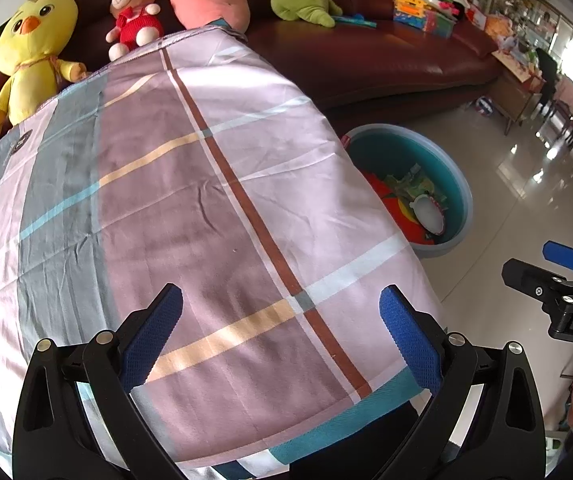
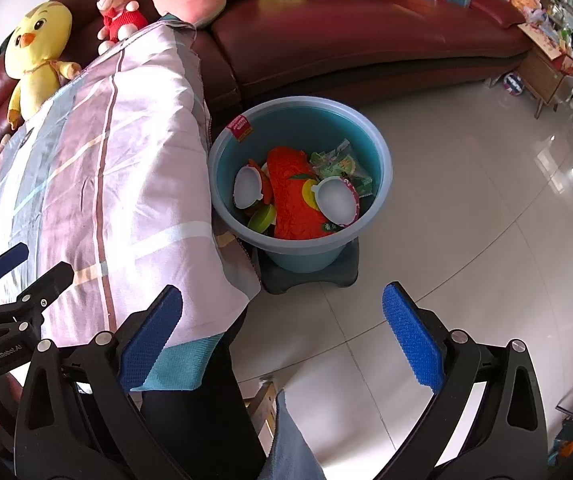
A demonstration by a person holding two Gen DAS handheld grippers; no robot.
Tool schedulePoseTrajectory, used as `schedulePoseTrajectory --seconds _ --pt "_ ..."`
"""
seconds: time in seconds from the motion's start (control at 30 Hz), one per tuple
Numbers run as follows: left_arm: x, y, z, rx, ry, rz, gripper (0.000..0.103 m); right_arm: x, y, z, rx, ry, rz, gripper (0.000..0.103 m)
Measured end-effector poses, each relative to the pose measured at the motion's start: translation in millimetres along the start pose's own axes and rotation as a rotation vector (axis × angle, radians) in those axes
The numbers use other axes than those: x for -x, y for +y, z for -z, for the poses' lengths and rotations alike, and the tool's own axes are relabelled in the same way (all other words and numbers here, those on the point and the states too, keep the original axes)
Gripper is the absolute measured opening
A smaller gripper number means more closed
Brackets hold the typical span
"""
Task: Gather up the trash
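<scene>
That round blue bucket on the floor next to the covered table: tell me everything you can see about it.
The round blue plastic bucket has a paler, flared rim and a deeper teal inside. It stands upright on a low dark grey stand on the glossy tiled floor, between the table's checked cloth and the dark red leather sofa. A red label sits inside near the rim. It holds a crumpled orange-red bag, green wrappers and white round lids.

A blue bucket [image 2: 300,152] holds an orange wrapper [image 2: 292,196], 2 white lids (concave sides up), green packets [image 2: 340,166].
</scene>
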State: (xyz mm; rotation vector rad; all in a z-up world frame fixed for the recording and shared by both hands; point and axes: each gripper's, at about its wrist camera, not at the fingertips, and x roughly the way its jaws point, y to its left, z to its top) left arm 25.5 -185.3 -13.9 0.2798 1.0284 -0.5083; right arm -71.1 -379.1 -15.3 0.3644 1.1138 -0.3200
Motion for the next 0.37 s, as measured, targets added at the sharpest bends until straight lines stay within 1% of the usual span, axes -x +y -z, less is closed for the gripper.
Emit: schedulePoseTrajectory --seconds 0.2,0.37 --pt "-1.9 -0.5 -1.2 0.003 0.011 0.02 0.099 -1.3 -1.2 0.0 -0.002 0.003 0.001 0.096" --pt "-2.1 -1.3 -0.8 -0.004 0.005 0.012 0.099 -1.1 -2.4 -0.5 -0.001 0.001 0.006 0.096"
